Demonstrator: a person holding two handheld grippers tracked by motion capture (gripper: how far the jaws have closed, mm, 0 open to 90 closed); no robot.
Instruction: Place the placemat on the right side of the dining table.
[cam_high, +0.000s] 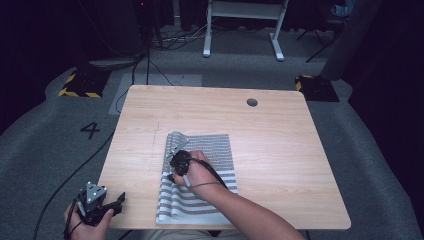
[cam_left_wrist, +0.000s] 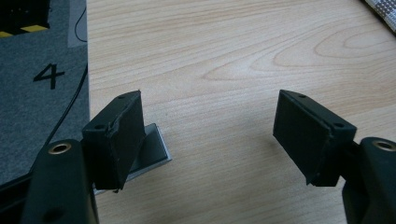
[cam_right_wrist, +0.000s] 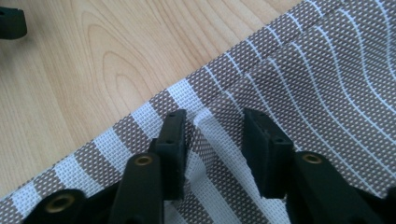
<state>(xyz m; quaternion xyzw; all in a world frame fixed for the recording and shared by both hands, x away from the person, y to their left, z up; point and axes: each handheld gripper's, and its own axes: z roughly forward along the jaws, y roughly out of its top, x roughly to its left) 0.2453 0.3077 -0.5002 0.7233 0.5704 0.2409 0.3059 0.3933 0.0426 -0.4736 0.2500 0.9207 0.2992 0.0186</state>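
Right claw (cam_high: 175, 159), centre of the high view: jaws partly open, tips down on the left edge of the striped cloth (cam_high: 210, 145). In the right gripper view the right claw (cam_right_wrist: 212, 123) straddles a small raised fold at the cloth's (cam_right_wrist: 327, 70) hem. The left pad lies against the fold and the right pad stands just off it, so there is no grip yet.

Cloth: lies flat on the wooden table (cam_high: 280, 150), lower centre of the high view. Its near part is rumpled into ridges and its far part is smoother.

Left claw (cam_high: 119, 202), bottom left of the high view, beside the table's near corner. Jaws apart in its own view (cam_left_wrist: 210, 116), with bare wood (cam_left_wrist: 210, 46) between them and nothing held.

Step in hand, as I read it: pinching the hem to lift or fold the cloth.

To do it well:
- Keep the tips low so the under layer is caught too (the edge looks doubled here).
- Centre the fold between the pads before closing.
- Close fully, then lift slowly, since thin weave slips out easily.
- Bring the left claw to a second point on the edge if the cloth sags.
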